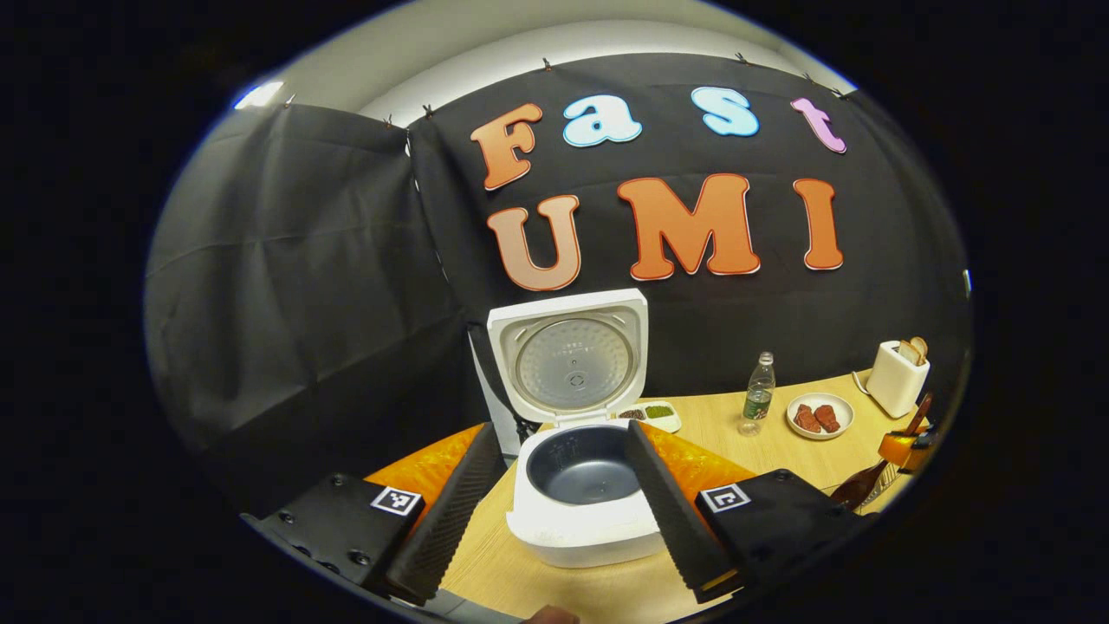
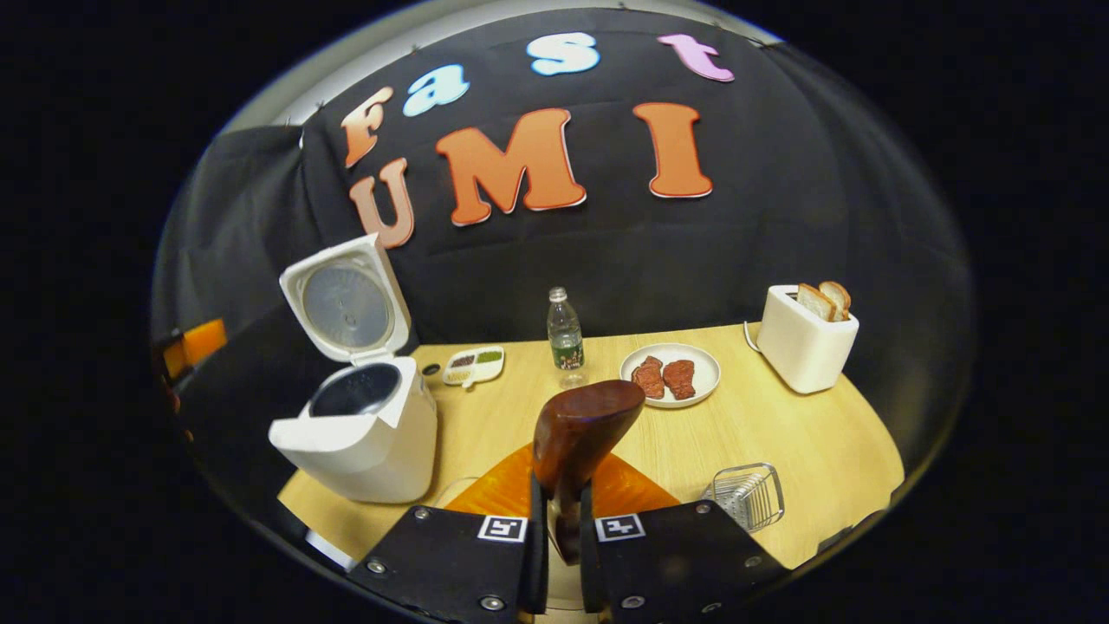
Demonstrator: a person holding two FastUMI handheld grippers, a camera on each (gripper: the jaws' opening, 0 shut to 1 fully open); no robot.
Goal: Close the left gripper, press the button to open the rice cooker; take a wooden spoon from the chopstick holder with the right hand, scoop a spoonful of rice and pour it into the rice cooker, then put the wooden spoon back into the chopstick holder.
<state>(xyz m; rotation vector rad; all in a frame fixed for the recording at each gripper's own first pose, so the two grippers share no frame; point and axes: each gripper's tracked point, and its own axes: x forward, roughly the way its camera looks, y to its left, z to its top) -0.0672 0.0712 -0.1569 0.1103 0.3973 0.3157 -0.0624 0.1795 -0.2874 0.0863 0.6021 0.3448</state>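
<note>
My work surface is a light wooden table (image 2: 780, 433). On it stand a white rice cooker with its lid raised (image 2: 364, 433), a small white divided dish of grains (image 2: 474, 365), a clear plastic bottle (image 2: 565, 338), a white round plate with two reddish meat pieces (image 2: 702, 364), a white toaster holding bread slices (image 2: 801, 342) and a wire metal basket (image 2: 747, 496).

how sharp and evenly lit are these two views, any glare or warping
Left gripper view: sharp at the open white rice cooker, bright ceiling-light glare upper left, the light wooden table bowed by the fisheye. Right gripper view: the dark brown wooden spoon in the tongs looks soft; table edge curves.
</note>
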